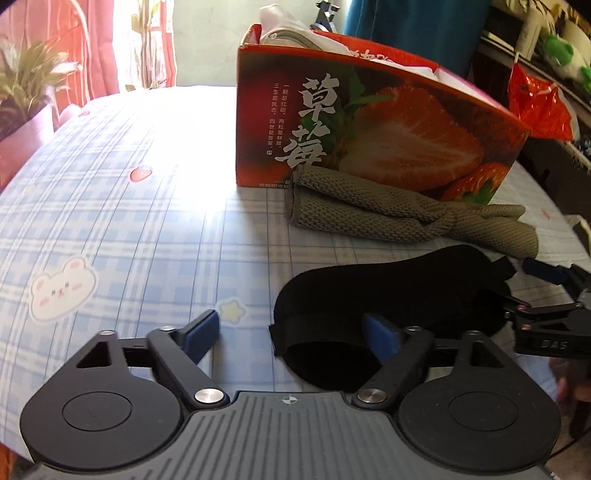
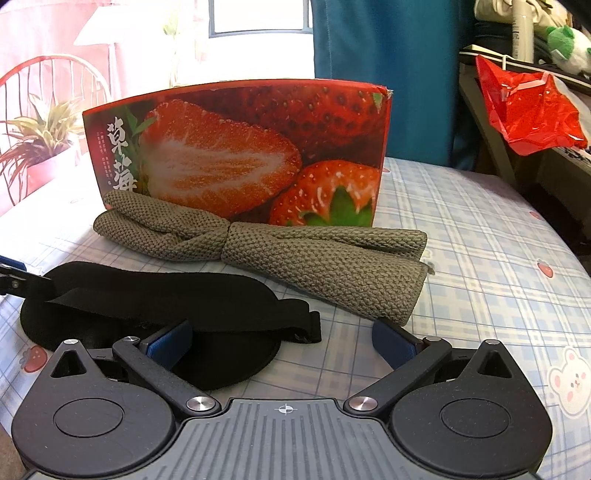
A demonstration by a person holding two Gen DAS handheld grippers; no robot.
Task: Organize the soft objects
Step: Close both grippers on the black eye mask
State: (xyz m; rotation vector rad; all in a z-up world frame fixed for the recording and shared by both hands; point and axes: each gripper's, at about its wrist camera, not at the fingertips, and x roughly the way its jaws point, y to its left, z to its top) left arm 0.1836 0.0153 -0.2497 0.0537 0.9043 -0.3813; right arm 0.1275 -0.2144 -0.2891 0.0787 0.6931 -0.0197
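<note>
the black eye mask lies flat on the checked worktop, just in front of the strawberry box, with the olive knitted band between them, touching the box's foot. the left tool hangs over the mask's left end, jaws spread, nothing pinched. the right tool straddles the mask's right end, jaws wide, gripping nothing. white cloth pokes from the box.
</note>
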